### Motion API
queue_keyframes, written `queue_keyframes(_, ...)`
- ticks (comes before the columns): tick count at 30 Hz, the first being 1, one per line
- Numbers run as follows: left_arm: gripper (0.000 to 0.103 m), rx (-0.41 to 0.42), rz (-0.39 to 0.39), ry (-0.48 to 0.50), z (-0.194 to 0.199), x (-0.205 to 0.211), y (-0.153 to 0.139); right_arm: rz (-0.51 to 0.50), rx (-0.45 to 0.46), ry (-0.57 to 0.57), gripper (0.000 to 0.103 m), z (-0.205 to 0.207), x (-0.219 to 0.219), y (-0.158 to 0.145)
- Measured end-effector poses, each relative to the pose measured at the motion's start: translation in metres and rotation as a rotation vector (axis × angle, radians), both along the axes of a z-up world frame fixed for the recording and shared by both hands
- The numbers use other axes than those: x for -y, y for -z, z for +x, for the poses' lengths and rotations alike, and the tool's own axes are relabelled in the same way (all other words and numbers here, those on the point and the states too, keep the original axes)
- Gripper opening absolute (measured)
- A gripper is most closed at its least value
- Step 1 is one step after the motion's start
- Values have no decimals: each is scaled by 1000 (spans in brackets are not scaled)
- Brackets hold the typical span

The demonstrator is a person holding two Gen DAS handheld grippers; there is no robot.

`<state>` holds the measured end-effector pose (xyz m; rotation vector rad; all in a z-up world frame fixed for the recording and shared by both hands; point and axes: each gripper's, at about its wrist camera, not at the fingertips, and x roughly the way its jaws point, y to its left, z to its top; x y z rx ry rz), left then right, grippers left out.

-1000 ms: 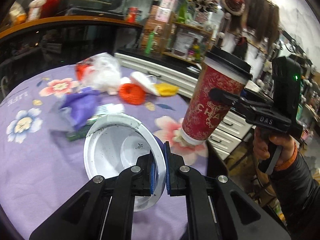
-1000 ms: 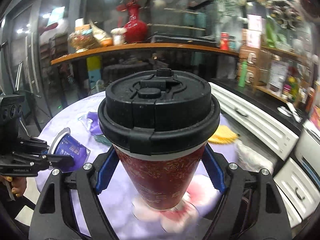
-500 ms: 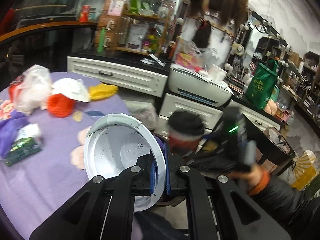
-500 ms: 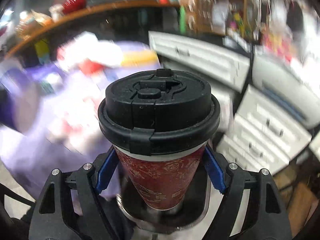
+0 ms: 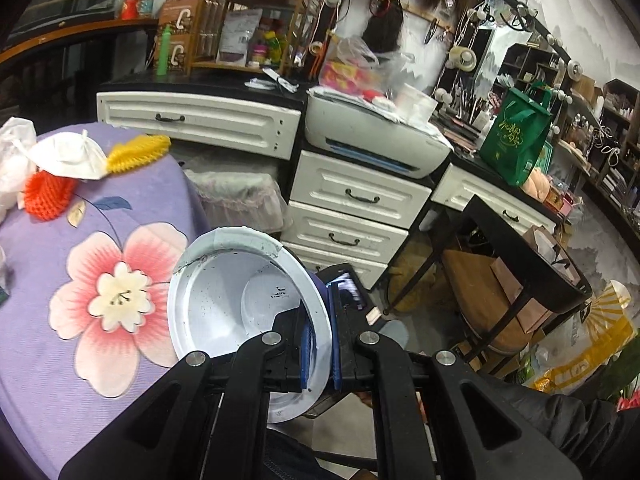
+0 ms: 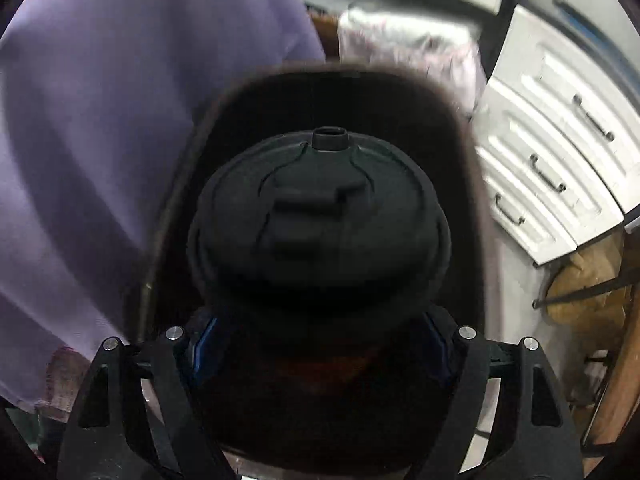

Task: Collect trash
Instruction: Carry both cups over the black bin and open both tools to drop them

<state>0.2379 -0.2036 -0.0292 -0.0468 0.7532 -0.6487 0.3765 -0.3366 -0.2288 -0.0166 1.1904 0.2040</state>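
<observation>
I'm holding the lidded cup (image 6: 320,220) in the right gripper (image 6: 320,344) over a dark bin (image 6: 460,160) beside the table (image 6: 100,100) — releasing off-centre risks spilling. Left gripper (image 5: 319,344) is pinching the paper bowl (image 5: 224,300) rim over the table edge — thin grip, may be slipping.
</observation>
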Motion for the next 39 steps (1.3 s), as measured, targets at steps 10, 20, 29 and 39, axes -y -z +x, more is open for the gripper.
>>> queue_keyframes(10,8,-50,32,0,15,12,20,0,50,18,88,-15,17,-5)
queue_keyframes(20,8,-127,106,49,31,45,57,-50,227,129,88,-60,83,-59)
queue_keyframes(29,8,-235,188,81,49,80,114,-27,263,312,89,-106,145,-79)
queue_keyframes(39,9,-314,232,65,67,94,156,22,270,400,89,-135,158,-77)
